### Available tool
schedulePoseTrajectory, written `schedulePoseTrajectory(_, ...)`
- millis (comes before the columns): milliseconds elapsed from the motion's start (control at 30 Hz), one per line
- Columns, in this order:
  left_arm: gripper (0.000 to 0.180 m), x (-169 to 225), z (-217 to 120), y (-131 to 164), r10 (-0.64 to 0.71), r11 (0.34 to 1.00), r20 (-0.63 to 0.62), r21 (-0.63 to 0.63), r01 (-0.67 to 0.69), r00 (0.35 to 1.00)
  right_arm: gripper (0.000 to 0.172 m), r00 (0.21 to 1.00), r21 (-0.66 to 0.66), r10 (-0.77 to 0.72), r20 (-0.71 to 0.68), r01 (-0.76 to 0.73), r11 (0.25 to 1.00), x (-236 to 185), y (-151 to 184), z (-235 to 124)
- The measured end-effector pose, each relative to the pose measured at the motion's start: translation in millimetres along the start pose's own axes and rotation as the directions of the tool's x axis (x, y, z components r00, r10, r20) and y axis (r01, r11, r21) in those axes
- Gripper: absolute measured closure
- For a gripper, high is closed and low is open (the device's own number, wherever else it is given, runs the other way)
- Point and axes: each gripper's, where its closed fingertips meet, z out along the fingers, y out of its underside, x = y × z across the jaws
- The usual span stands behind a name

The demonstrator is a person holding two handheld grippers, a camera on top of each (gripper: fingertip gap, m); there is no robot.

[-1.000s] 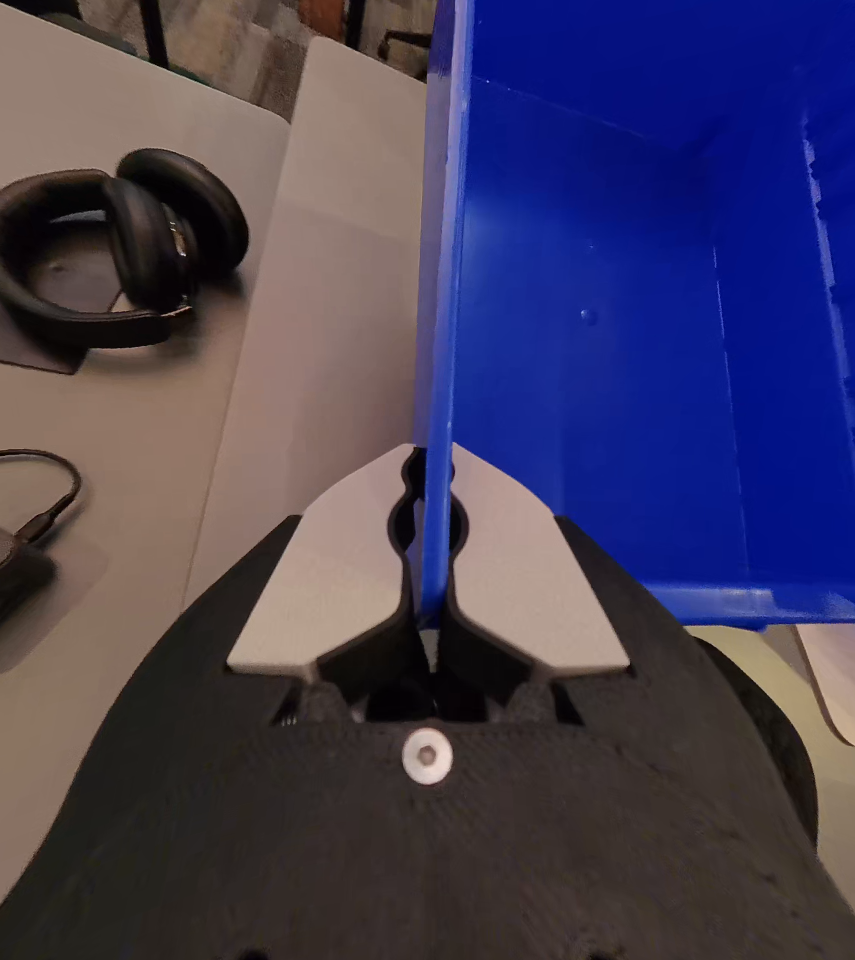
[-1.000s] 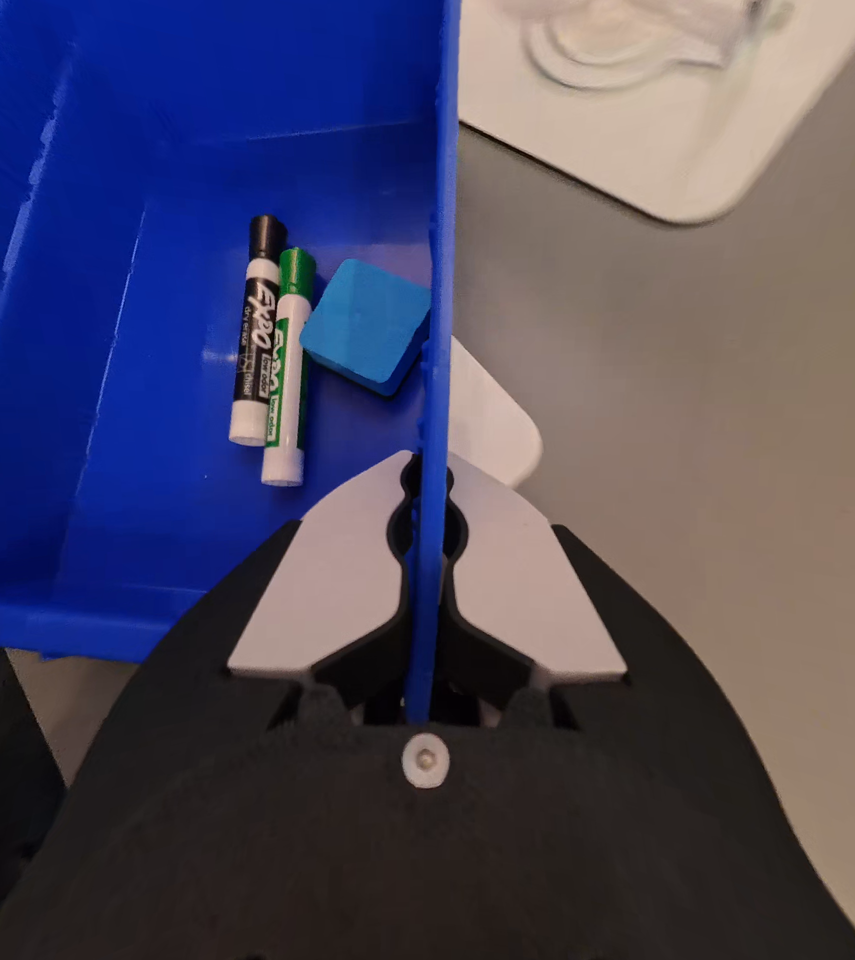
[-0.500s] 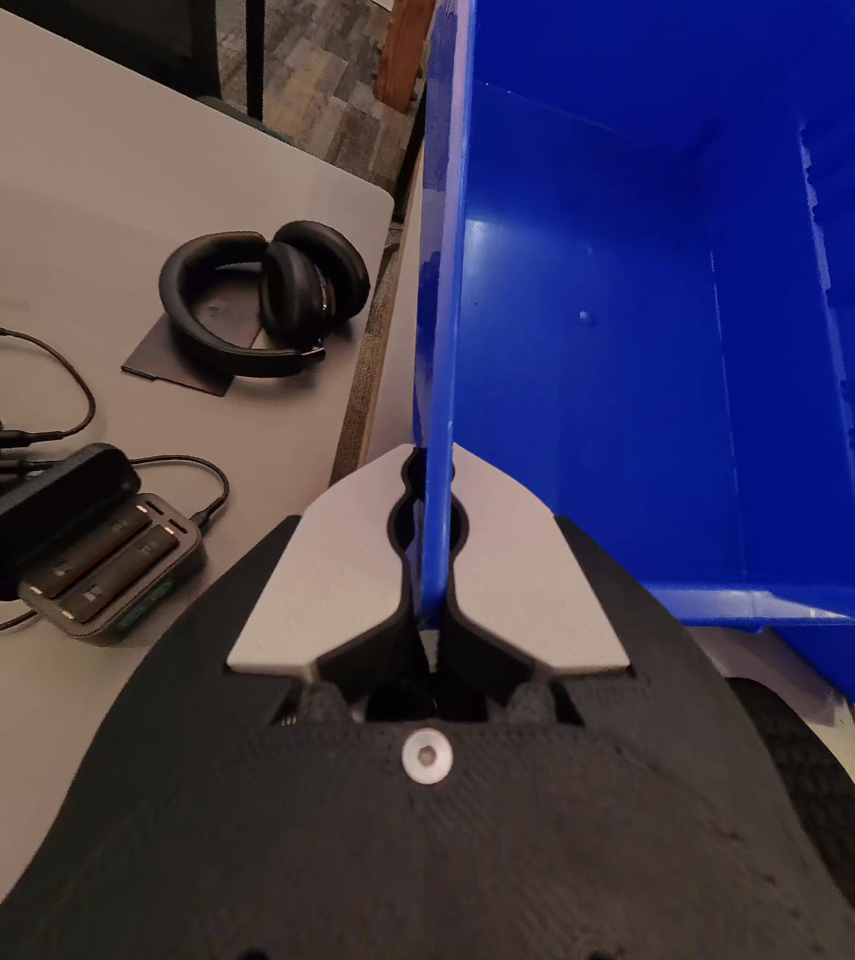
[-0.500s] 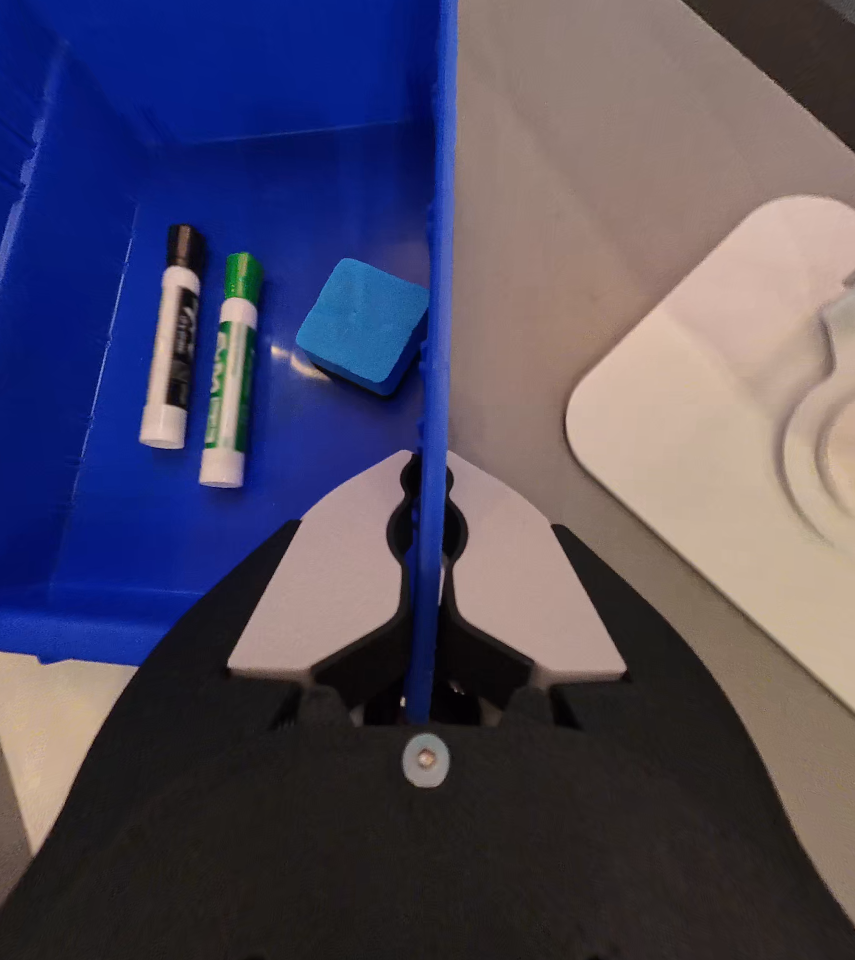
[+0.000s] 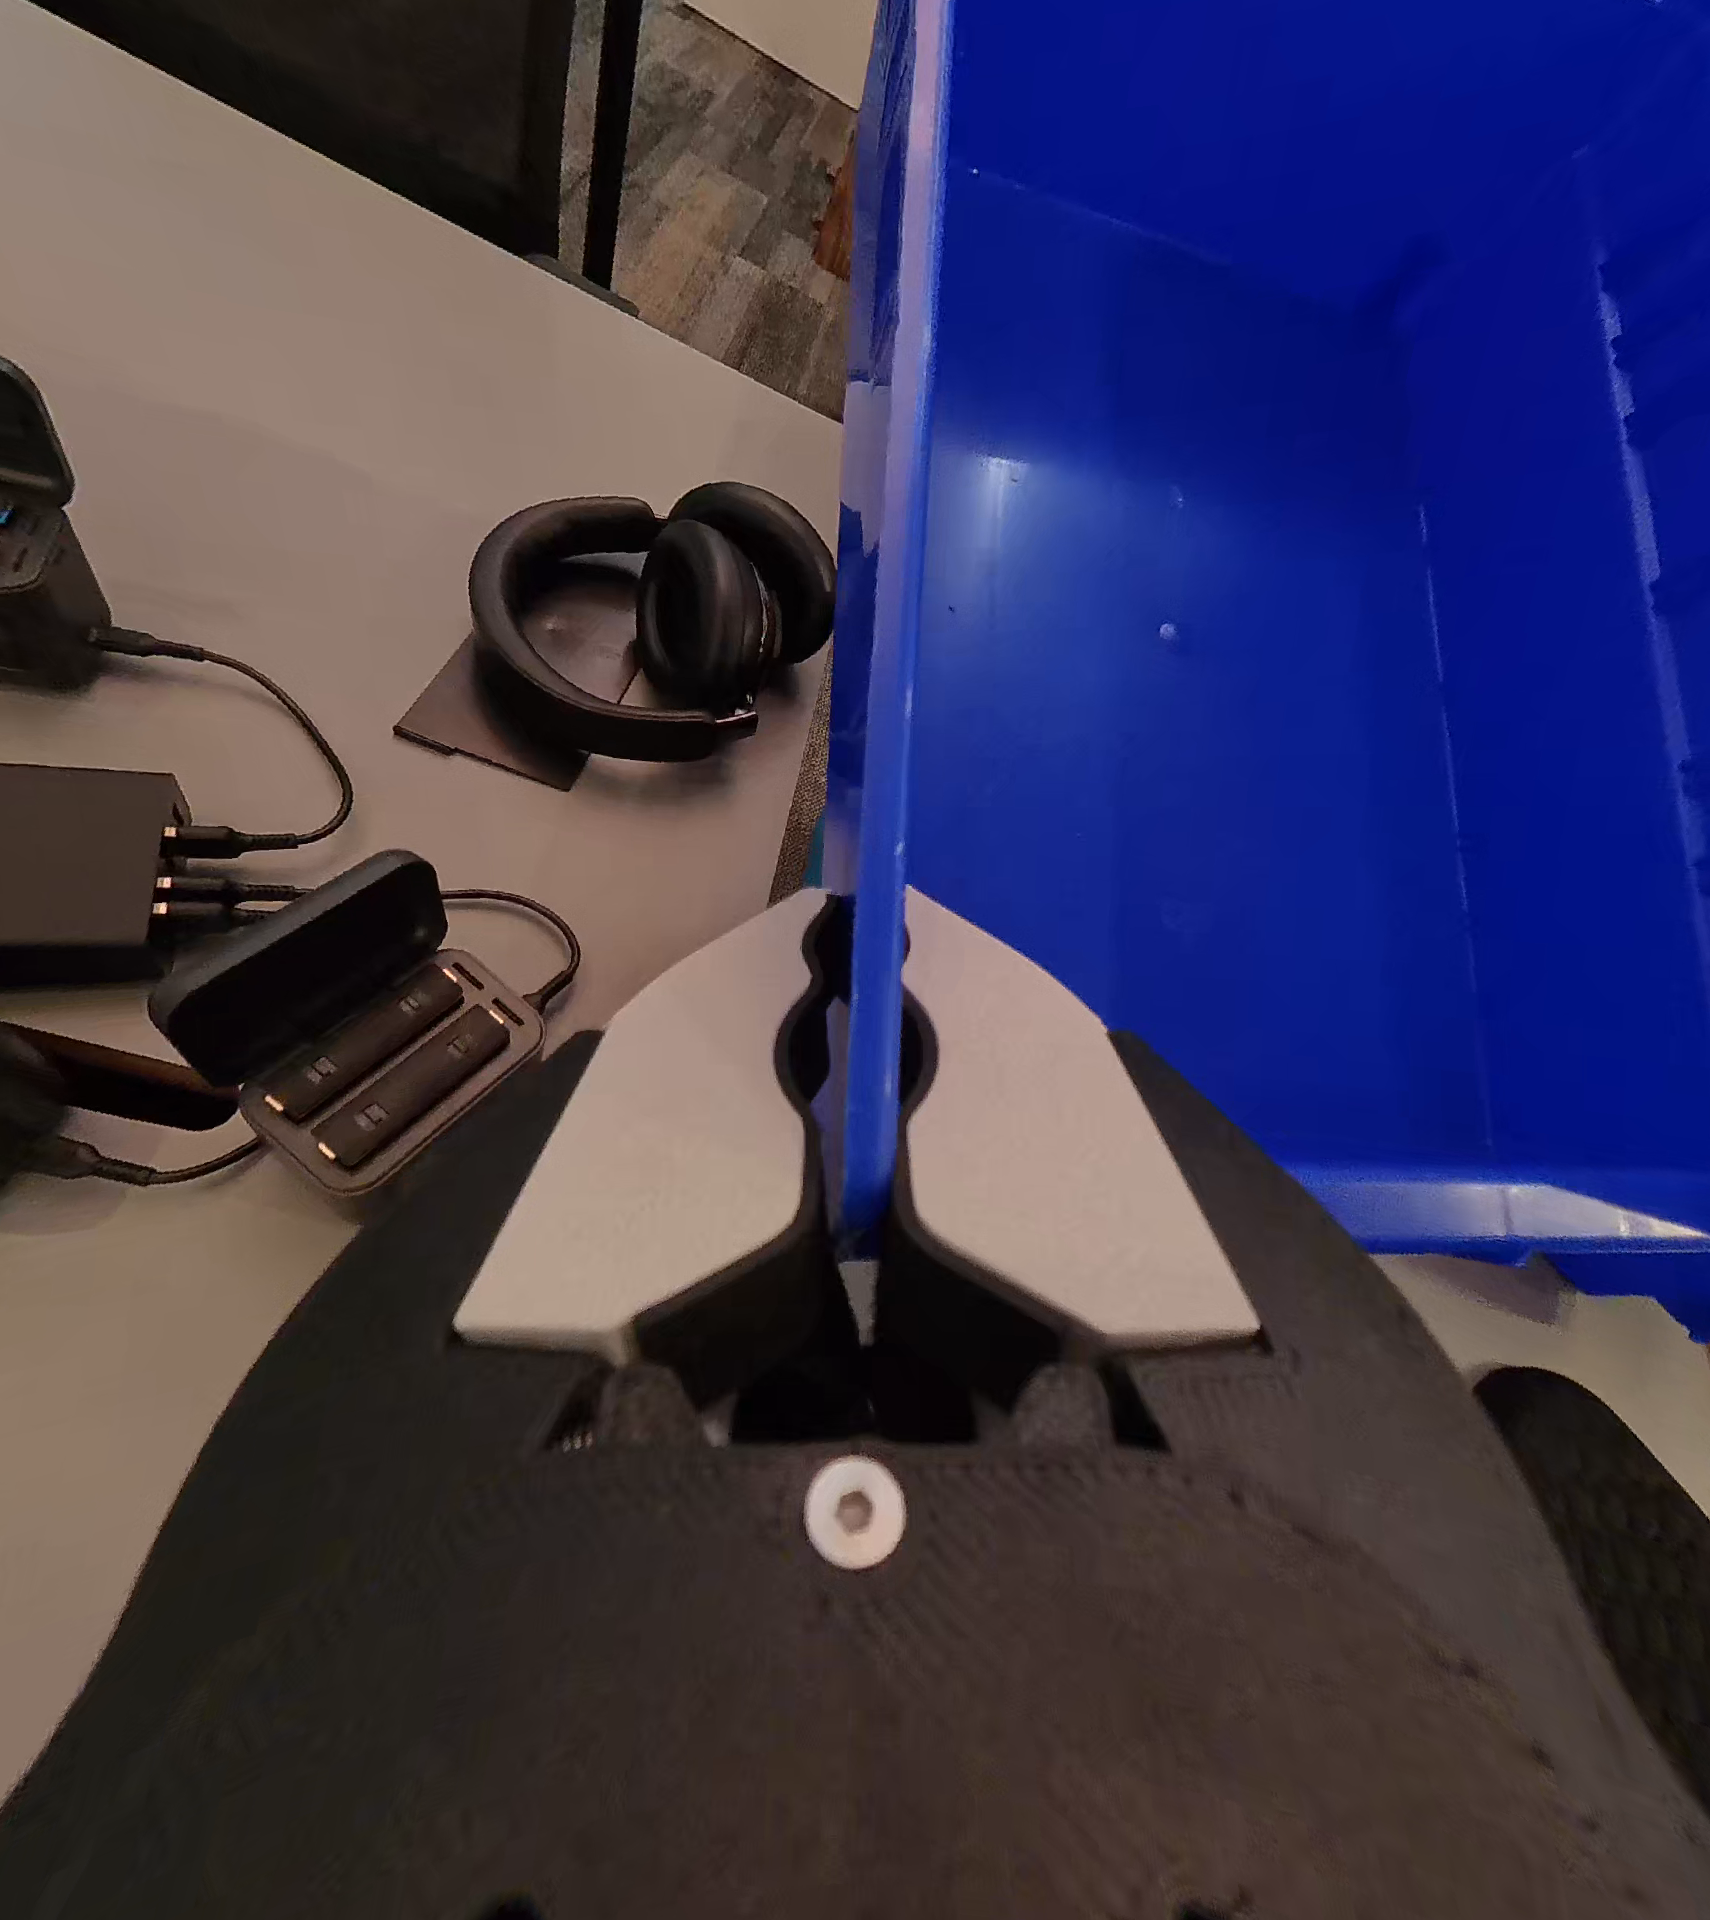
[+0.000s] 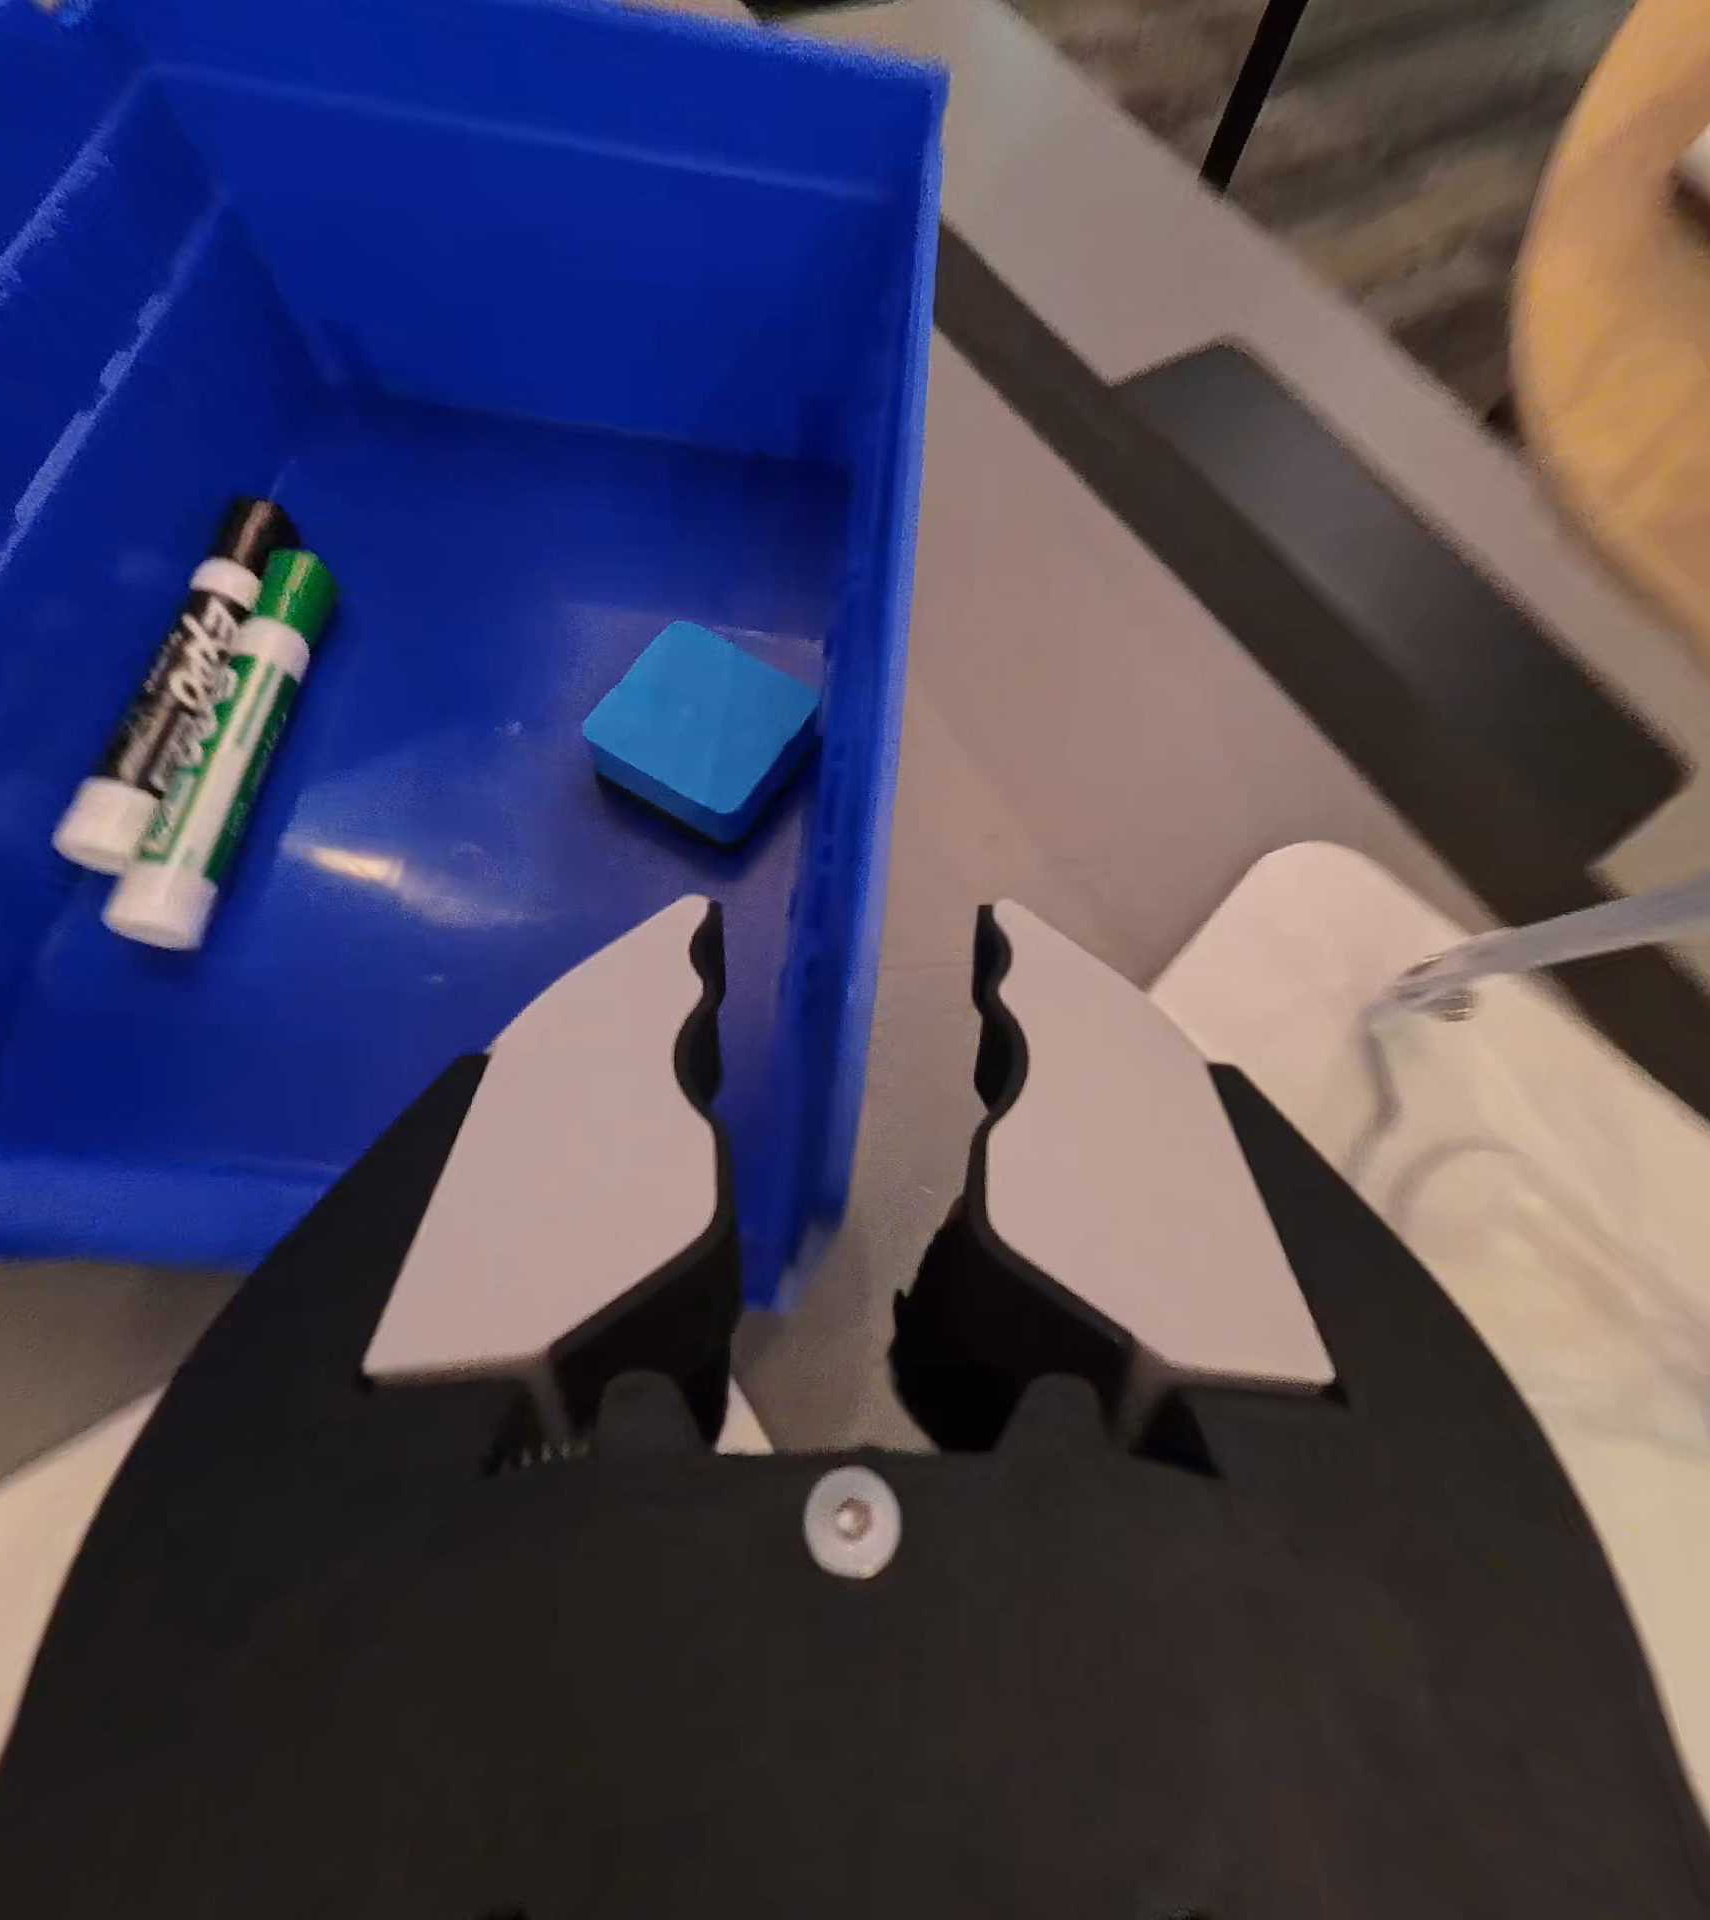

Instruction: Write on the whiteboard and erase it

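**Right jaws off the bin wall, left still clamped**

Letting go on the right: half a second ago clamped on the bin's point(image 6: 892, 520) wall, now spread wide, with that wall standing loose in the gap, nearer the left pad point(image 6: 695, 1039) and touching neither. Right gripper point(image 6: 846, 914) also pulling back a little, so more of the bin showing ahead of the tips. Markers rolled together since then, now lying side by side and touching.

Still pinching on the left: left gripper point(image 5: 856, 914) nearly shut on the bin's other side wall, both grey fingers point(image 5: 705, 1091) pressing the thin blue panel running straight out between them. Bin interior opening out to the right of those jaws.

Sitting on the bin floor, ahead and left of the right jaws: blue eraser point(image 6: 700, 727) just beyond the left fingertip, tucked close against the released wall; black marker point(image 6: 176, 665) and green marker point(image 6: 227, 748) farther left, caps pointing away.

Lying under and to the right of the right jaws: whiteboard point(image 6: 1277, 935), white with rounded corners, on the grey table point(image 6: 1038, 644), with a clear plastic piece point(image 6: 1433, 997) resting on it, blurred.

Resting left of the left jaws on another table top: black headphones point(image 5: 643, 623) ahead, an open charging case point(image 5: 352, 1029) just beside the left finger, and dark boxes point(image 5: 30, 862) with cables point(image 5: 311, 748) farther left.
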Motion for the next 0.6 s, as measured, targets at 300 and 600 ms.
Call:
schedulePoseTrajectory(300, 0.176, 25.7, -17.0, 11.6, 0.011, 1.0, -0.028, -0.008, -0.012, 1.0, 0.133, 0.87, 0.174, -0.487, 0.075, 0.47, 0.866, -62.3, 25.0, -76.6)
schedulePoseTrajectory(600, 0.176, 179.1, -58.4, 7.0, 0.297, 0.945, -0.296, -0.048, -0.325, 0.908, 0.142, 0.904, 0.187, -0.387, 0.181, 0.355, 0.916, -42.5, 92.7, -175.6)
